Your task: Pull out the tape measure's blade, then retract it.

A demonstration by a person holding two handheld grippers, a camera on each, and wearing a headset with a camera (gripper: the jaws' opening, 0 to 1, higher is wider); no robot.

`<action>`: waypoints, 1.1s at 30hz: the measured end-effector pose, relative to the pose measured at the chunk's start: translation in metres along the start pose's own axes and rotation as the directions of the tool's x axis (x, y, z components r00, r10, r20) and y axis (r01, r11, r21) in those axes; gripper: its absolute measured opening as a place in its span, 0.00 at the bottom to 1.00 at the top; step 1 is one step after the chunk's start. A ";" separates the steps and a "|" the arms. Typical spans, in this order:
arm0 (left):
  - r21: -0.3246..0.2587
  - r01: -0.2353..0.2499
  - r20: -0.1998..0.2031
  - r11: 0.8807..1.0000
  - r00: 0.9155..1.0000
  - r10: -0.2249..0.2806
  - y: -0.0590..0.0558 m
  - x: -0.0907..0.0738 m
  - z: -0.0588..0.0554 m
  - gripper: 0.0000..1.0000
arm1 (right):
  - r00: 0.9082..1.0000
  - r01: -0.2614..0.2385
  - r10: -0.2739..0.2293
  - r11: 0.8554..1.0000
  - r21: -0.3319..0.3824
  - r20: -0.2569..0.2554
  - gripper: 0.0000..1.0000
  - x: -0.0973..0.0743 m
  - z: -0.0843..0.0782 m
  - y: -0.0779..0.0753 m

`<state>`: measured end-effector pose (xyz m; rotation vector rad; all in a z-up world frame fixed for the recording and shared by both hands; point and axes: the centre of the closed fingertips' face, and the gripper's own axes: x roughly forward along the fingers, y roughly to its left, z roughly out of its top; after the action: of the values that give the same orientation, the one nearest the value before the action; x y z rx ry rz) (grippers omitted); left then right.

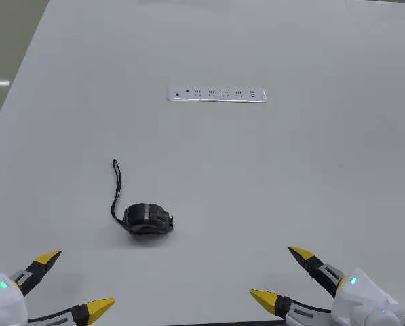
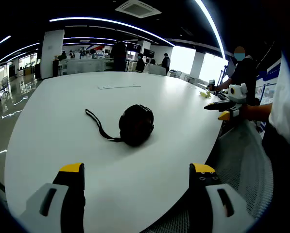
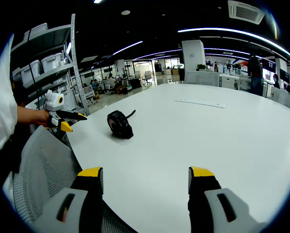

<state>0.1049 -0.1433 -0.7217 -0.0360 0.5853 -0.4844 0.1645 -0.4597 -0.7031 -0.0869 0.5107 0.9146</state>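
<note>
A black tape measure (image 1: 148, 219) lies on the white table (image 1: 270, 176), its thin black wrist strap (image 1: 116, 183) trailing away from it. Its blade is inside the case. In the left gripper view the tape measure (image 2: 136, 124) sits ahead of the yellow-tipped jaws, and it appears farther off to the left as the tape measure (image 3: 119, 124) in the right gripper view. My left gripper (image 1: 70, 282) hovers open at the near left edge, nothing between its fingers. My right gripper (image 1: 283, 275) stands open at the near right edge, also holding nothing. Both are well short of the tape measure.
A white power strip (image 1: 216, 94) lies flat farther back on the table. A grey mesh chair back (image 3: 42, 170) sits below the near table edge. People stand in the background hall beyond the table.
</note>
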 end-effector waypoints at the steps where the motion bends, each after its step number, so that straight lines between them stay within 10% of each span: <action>1: 0.000 0.000 0.001 1.000 1.000 0.000 0.000 0.000 0.001 0.88 | 1.000 0.001 -0.001 1.000 0.000 0.001 0.73 0.000 0.000 0.000; 33: 0.003 0.002 -0.008 1.000 1.000 -0.002 0.000 0.000 -0.002 0.87 | 1.000 0.013 -0.013 1.000 -0.003 0.001 0.71 0.000 0.001 -0.003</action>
<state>0.1037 -0.1434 -0.7232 -0.0320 0.5929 -0.4872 0.1670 -0.4607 -0.7029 -0.0921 0.5078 0.9027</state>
